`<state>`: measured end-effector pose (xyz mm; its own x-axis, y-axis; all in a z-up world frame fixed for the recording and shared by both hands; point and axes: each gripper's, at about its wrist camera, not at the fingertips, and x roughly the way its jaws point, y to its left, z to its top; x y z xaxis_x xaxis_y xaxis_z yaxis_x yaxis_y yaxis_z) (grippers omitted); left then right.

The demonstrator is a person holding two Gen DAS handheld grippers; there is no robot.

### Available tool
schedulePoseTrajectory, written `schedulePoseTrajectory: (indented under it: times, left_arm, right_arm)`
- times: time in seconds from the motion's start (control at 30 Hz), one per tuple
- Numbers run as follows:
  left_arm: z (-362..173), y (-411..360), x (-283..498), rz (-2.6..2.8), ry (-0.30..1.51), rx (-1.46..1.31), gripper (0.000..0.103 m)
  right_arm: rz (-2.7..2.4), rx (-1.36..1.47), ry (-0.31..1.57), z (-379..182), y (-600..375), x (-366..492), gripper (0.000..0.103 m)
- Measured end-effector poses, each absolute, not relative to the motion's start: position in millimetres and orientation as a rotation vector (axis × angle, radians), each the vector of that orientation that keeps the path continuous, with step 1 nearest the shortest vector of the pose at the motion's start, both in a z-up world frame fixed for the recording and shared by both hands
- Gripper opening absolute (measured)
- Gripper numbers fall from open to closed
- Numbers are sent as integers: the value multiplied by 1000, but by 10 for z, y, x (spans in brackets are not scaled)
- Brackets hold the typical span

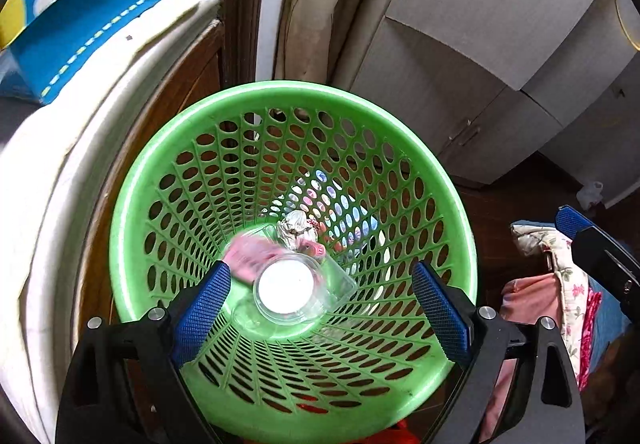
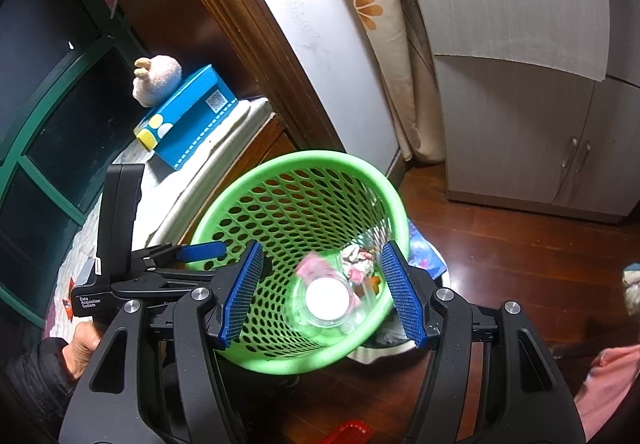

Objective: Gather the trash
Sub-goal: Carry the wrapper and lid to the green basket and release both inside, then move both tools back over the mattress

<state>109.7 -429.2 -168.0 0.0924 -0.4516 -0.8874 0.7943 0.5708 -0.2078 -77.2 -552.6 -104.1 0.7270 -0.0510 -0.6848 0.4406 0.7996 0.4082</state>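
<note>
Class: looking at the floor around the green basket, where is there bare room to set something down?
Bare wooden floor lies between the green basket and the grey cabinet. The basket's bottom is crowded: clear plastic cup, crumpled paper.

Left gripper (image 1: 320,304): jaws spread wide, nothing held, pointed downward.
Right gripper (image 2: 322,288): jaws spread wide, nothing held, pointed downward.
Left hand (image 2: 82,348): wrapped around handle.

The wastebasket (image 1: 132,212) is bright green, its wall a lattice of oval holes. Inside lie a clear plastic cup (image 1: 286,286) with a white disc, a blurred pink wrapper (image 1: 250,254) and crumpled silver foil (image 1: 294,230). Both tongs (image 2: 320,294) carry blue dimpled pads on black frames. The box (image 2: 188,116) is blue with yellow and white dots and dashed stitching. The curtain (image 2: 368,4) is beige with orange flowers.
</note>
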Motion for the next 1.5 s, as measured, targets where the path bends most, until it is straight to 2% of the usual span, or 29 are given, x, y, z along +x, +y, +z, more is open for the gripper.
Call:
schedulePoseTrajectory:
  times: [0.3,0.73,0.87,0.93,1.5]
  left_arm:
    - [-1282,-3767,1133,-891,1069,315,89]
    - [-734,-2593,1209,-688,961,230,89]
    - [-650,-2185,1260,-617,946,197,91]
    - [-606,-1955,1294,-564,933,186,91]
    - [-427,-114,1660,-170,910,7,93]
  right_arm:
    - [-232,559,716,-912,-5315,-676,62]
    - [-45,429,758,-687,-4557,-154,64]
    - [20,394,767,-628,-4289,56,65]
    - [53,382,772,-605,-4157,168,70]
    - [308,247,807,-513,-2993,889,72]
